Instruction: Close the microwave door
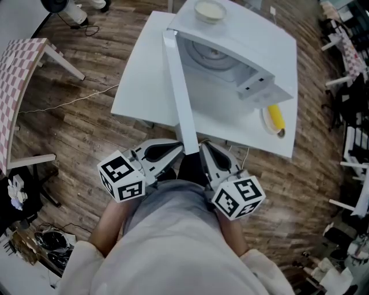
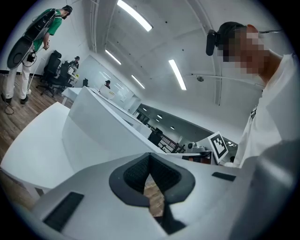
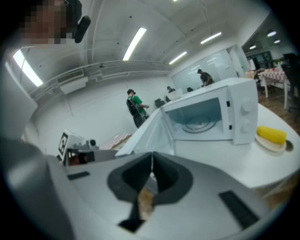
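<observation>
The person's pale top [image 1: 173, 242] fills the foreground. Just ahead of it the left gripper [image 2: 150, 157] and right gripper [image 3: 151, 165] are both clenched, tips pressed together with nothing between them. The microwave door [image 1: 180, 86] stands wide open, swung out over the desk's front edge towards the person. Its free end sits between the two grippers, and I can't tell whether either touches it. The white microwave [image 1: 248, 34] sits on the white desk [image 1: 138, 92], with a bowl [image 1: 210, 10] on its top. Just right of it lies a plate [image 1: 266, 122] holding something yellow [image 1: 277, 115]. Wooden floor [image 1: 86, 138] surrounds the desk, with a checked table [image 1: 20, 69] off to the left.
</observation>
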A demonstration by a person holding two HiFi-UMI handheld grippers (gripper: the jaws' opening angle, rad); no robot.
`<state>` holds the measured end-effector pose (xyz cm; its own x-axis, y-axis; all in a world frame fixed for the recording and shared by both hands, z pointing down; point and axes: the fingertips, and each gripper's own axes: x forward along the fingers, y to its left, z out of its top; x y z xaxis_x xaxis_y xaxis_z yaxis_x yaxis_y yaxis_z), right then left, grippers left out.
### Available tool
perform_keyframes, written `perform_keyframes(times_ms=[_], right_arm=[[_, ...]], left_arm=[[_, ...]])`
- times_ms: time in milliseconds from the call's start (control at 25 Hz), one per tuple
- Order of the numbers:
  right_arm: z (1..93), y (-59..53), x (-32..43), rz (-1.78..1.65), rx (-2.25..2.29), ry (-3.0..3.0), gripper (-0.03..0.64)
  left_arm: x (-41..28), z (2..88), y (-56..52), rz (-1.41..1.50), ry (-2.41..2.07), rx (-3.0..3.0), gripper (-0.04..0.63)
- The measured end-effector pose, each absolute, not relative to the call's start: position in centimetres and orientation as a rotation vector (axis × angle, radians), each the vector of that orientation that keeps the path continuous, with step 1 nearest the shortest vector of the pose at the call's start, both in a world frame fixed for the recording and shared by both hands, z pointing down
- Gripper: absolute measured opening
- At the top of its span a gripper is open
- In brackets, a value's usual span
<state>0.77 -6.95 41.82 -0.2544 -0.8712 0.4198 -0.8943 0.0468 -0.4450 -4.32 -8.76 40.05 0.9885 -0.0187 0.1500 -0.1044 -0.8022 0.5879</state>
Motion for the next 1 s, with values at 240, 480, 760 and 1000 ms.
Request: perform_keyframes(times_ms=[240, 480, 760, 1000], right_arm=[[41.9, -6.5, 2.7, 1.003, 1.946, -2.212, 0.023], [42.1, -6.0, 4.3, 1.024, 1.992, -2.187, 0.023], [41.8, -5.8, 6.4, 1.019, 2.059, -2.150, 0.023], [41.5, -5.7, 7.9, 1.026, 2.104, -2.135, 0.023]], left_arm=[[-2.3, 39.6, -8.7, 0.167, -0.035, 2.458, 0.012], [-0.3, 39.2, -8.5, 0.170, 0.002, 2.433, 0.012], [1.9, 38.9, -8.2, 0.190, 0.052, 2.450, 0.012], [3.5, 38.3, -7.9, 0.187, 0.103, 2.453, 0.012]])
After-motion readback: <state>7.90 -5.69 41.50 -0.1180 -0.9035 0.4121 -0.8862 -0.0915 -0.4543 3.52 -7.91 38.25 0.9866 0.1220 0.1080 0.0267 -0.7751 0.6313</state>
